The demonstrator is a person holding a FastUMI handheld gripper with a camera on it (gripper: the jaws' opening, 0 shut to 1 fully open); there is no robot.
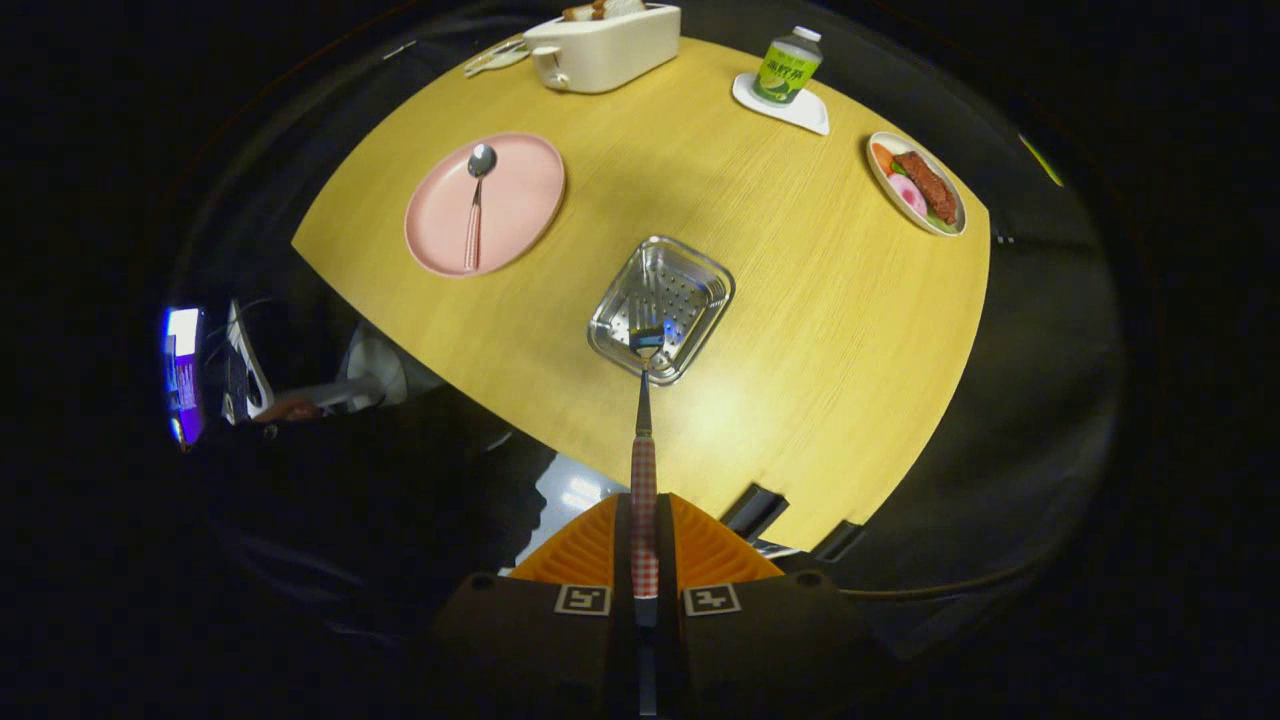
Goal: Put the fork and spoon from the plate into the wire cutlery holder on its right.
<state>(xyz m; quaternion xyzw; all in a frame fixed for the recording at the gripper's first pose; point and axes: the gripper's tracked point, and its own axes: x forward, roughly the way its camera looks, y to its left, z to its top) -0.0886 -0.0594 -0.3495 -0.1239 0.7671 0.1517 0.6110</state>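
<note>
While the fork (643, 440) hangs with its tines over the near rim of the metal cutlery holder (662, 308), the fingers (643, 545) are pressed together on its checked handle, one on each side, so the fork points straight ahead from them. The holder is a shiny perforated basket that stands on the wooden counter (800, 300), to the right of the pink plate (485, 203). The spoon (476, 200) lies on that plate, bowl away from the gripper, and it is not yet taken. I judge that the first half of the task is near its end: the fork has to go a little further over the basket and then be let go. Some things could go wrong here. The tines are only at the near edge, so if the fingers spread now, the long handle may stay outside and the fork may tip back onto the counter. If the fork is pushed down too hard, it can knock the light basket and make it slide or turn over. The handle is thin and smooth, so it may also rotate in the grip. Further away stand a white toaster (605, 45), a green bottle (787, 66) on a small white dish, and a plate with food (917, 184), all well apart from the holder.
</note>
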